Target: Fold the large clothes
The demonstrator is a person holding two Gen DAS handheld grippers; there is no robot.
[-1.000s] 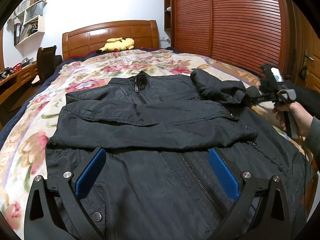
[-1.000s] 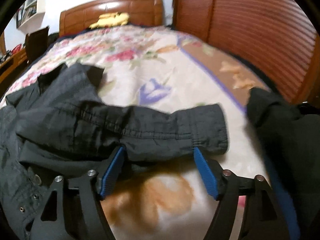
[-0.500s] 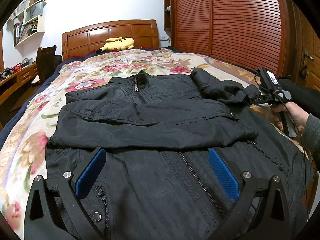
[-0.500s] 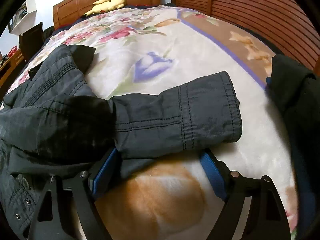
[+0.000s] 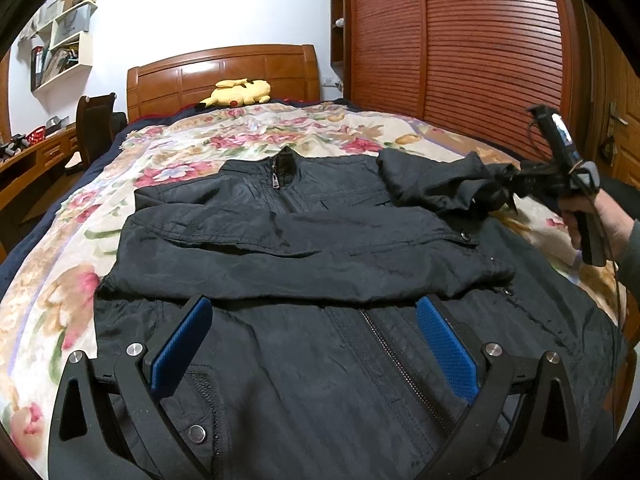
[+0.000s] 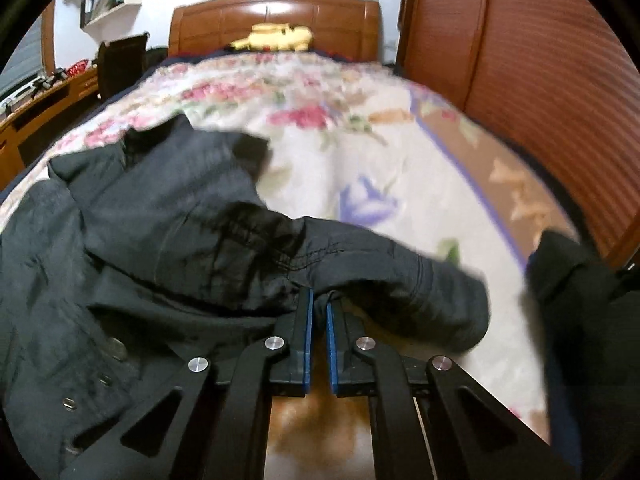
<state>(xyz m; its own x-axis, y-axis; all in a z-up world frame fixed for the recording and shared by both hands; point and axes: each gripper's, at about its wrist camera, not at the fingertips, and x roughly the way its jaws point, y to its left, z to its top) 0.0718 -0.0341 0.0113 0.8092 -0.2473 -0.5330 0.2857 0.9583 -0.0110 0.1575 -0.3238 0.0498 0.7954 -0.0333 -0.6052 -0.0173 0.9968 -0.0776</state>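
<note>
Jacket [image 5: 304, 352] in black lies flat, front up, on the floral bed [image 5: 60, 292], collar at the far end toward the headboard and hem at the near edge, so its long axis runs near to far. 1 sleeve [image 5: 304, 256] is already laid crosswise over the chest, running left to right. The other sleeve [image 6: 360, 264] sits off the jacket's right shoulder, bunched and raised a little off the bedspread, with its cuff end drooping to the right. That sleeve is the part the next move turns on, and by my reading it has to travel leftward across the chest to lie along the folded one. The right gripper [image 6: 318, 300] is the one on it: its blue pads are drawn nearly together with a fold of the sleeve pinched between the tips. The left gripper [image 5: 316, 344] hangs over the jacket's lower front near the zip, jaws spread wide, holding nothing, and well apart from the raised sleeve.
</note>
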